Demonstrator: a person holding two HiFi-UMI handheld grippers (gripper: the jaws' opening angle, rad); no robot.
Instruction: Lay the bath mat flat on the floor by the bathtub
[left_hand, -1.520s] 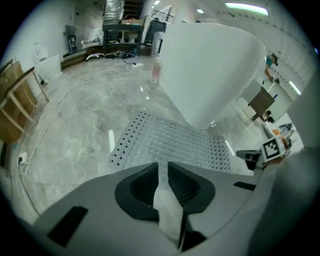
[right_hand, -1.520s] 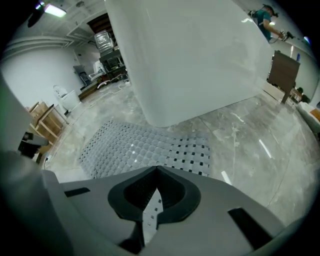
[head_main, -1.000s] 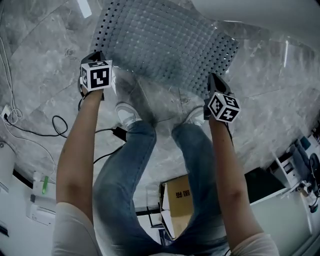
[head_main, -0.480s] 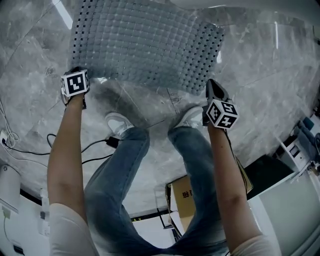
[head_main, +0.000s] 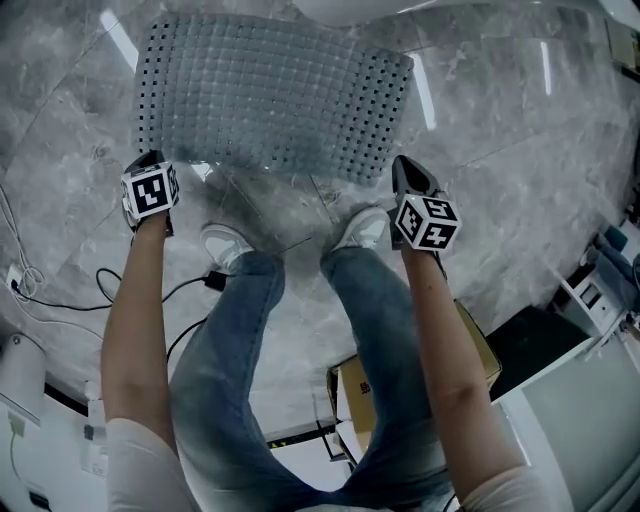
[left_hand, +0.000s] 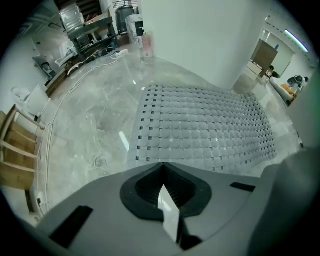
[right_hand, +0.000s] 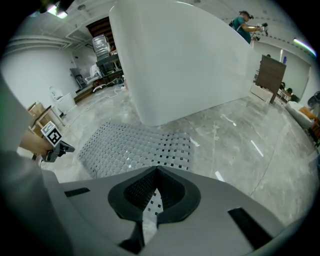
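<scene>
The bath mat (head_main: 270, 100) is a grey see-through sheet of small squares with rows of holes. It spreads away from me over the marble floor, slightly bowed. My left gripper (head_main: 148, 165) is shut on its near left corner. My right gripper (head_main: 405, 172) is shut on its near right corner. In the left gripper view a strip of the mat (left_hand: 205, 130) runs between the closed jaws of the left gripper (left_hand: 162, 169). The right gripper view shows the mat (right_hand: 135, 147) reaching from the right gripper (right_hand: 156, 172) toward the white bathtub (right_hand: 185, 55). The bathtub's rim (head_main: 400, 8) shows just beyond the mat.
My white shoes (head_main: 225, 243) stand just behind the mat's near edge. A black cable (head_main: 190, 290) trails at the left, and a cardboard box (head_main: 365, 385) sits behind my legs. White furniture (head_main: 590, 400) stands at the right. Wooden frames (left_hand: 15, 150) lean at the left.
Both grippers have carried the mat toward the left of the view, the left one further. The mat now hangs wider between them, and the bathtub's rim has come into view.
</scene>
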